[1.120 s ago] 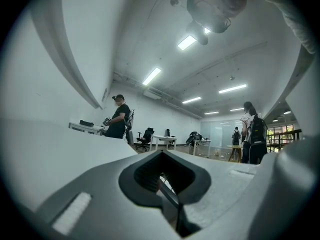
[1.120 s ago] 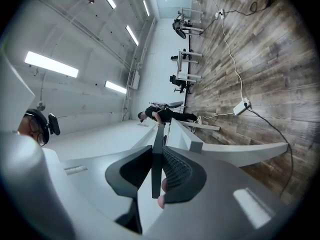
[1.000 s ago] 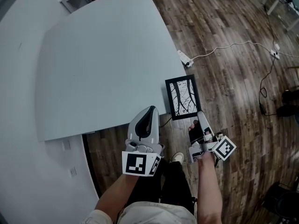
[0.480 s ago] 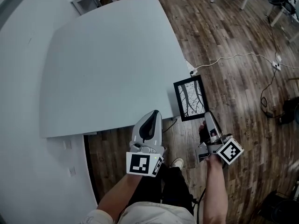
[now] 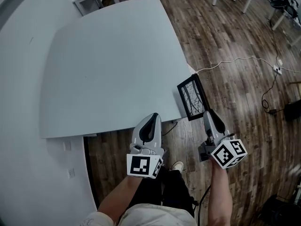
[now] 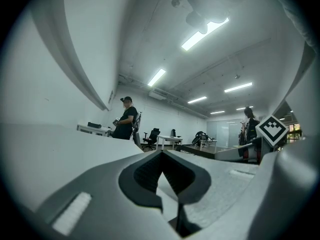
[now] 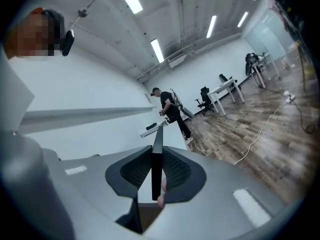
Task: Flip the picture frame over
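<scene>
A black picture frame point(image 5: 193, 98) with a black-and-white branch print hangs in the air off the table's right edge, tilted toward edge-on. My right gripper point(image 5: 207, 113) is shut on its near edge. In the right gripper view the frame point(image 7: 156, 156) stands as a thin black edge between the two jaw pads. My left gripper point(image 5: 151, 118) hovers at the table's near edge, its jaws shut with nothing between them; in the left gripper view the gripper point(image 6: 170, 194) points over the tabletop.
The big pale table point(image 5: 108, 60) fills the left and middle. Wood floor lies to the right, with a white cable and power strip point(image 5: 194, 72) by the table's edge. A person point(image 7: 172, 111) stands far off, near desks and chairs.
My right gripper has lifted the frame up and toward the table, turning it from flat-facing to nearly edge-on. The left gripper has barely moved.
</scene>
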Available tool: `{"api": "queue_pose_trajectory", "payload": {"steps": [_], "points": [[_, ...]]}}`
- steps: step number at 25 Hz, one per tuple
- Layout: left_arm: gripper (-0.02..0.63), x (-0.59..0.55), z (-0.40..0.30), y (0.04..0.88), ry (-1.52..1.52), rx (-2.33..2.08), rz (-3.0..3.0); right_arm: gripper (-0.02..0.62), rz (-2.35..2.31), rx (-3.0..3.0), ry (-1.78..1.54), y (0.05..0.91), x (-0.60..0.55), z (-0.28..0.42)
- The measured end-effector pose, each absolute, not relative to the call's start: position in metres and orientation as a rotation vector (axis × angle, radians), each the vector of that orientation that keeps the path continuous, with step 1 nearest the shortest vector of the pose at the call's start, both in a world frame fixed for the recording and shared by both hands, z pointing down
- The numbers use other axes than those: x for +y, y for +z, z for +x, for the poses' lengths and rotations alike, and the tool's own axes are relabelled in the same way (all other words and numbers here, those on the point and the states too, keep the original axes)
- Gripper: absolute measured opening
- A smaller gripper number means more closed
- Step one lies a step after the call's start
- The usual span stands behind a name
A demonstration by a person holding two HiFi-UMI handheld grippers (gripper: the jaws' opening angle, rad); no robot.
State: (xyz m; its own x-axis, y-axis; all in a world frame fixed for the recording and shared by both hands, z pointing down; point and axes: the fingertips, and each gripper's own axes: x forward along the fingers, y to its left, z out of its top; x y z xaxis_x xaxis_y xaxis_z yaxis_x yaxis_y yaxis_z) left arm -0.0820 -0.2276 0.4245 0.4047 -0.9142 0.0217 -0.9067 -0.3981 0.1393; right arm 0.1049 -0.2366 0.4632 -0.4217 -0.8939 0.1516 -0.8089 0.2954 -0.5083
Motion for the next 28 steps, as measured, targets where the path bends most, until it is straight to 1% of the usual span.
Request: {"api": "queue_pose_trajectory", "payload": {"steps": [4, 9, 17, 28], "points": [[0.0, -0.229, -0.086, 0.426, -0.085, -1.651, 2.517, 0.089, -1.768, 2.579, -0.561, 0.461, -0.242, 0.095], [0.0, -0.224, -0.082, 0.426, -0.088, -1.646, 2.51, 0.089, -2.018, 2.86, -0.101, 0.468, -0.242, 0.081], [0.0, -0.227, -0.086, 0.425, -0.086, -1.662, 2.508, 0.089, -2.121, 3.02, 0.294, 0.48, -0.239, 0.064], [0.0, -0.225, -0.091, 0.426, -0.077, -1.673, 2.501, 0.089, -2.163, 3.114, 1.126, 0.497, -0.225, 0.034]]}}
